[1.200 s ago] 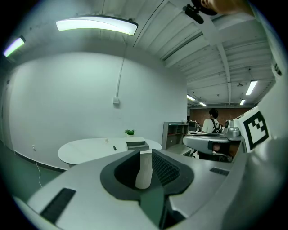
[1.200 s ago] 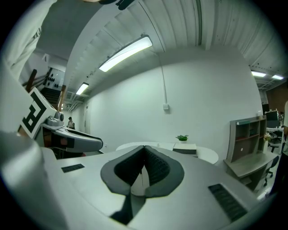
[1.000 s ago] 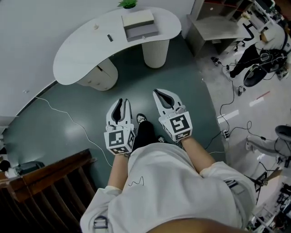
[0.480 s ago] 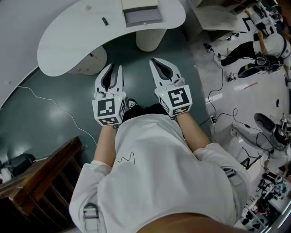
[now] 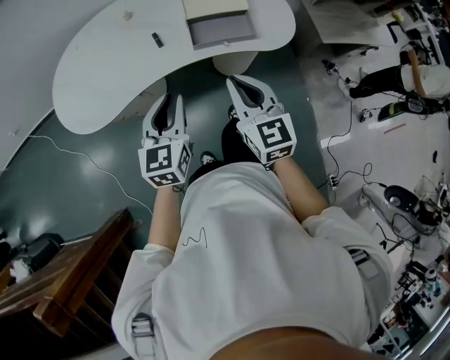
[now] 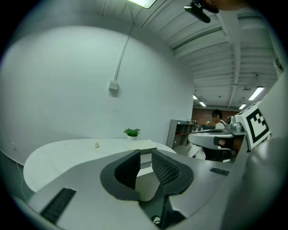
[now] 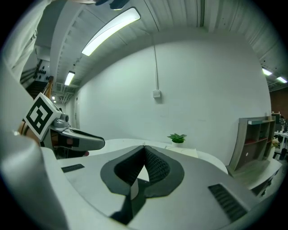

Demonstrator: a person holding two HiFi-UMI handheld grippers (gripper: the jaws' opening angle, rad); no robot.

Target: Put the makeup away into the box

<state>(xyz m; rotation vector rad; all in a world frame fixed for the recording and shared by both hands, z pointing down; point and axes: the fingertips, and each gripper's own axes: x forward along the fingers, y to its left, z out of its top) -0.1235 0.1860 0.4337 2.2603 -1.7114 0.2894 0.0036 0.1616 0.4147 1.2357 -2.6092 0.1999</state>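
**A:** How does the box lie?

**B:** The box (image 5: 219,27) sits at the far edge of the white curved tabletop (image 5: 91,77). Its long axis runs along that edge, with the grey tray part toward the near edge. The head view's top border cuts off its beige top.

**A:** And the grippers?

**B:** Both point at the tabletop from its near edge. The left gripper (image 5: 169,100) has its jaws spread with nothing between them. In its own view (image 6: 146,155) they cover part of the box. The right gripper (image 5: 232,79) has its tips pressed together and holds nothing (image 7: 144,147).

**A:** The makeup?

**B:** A small dark stick (image 5: 157,40) lies left of the box and apart from it. Its long axis slants from the far edge toward the near edge. I cannot tell which end is which. A pale item (image 5: 127,14) near the far edge is too small to name.

**A:** Any writing?

**B:** Only black-and-white square patterns on the marker cubes (image 5: 166,162). Any print on the makeup is too small to read.
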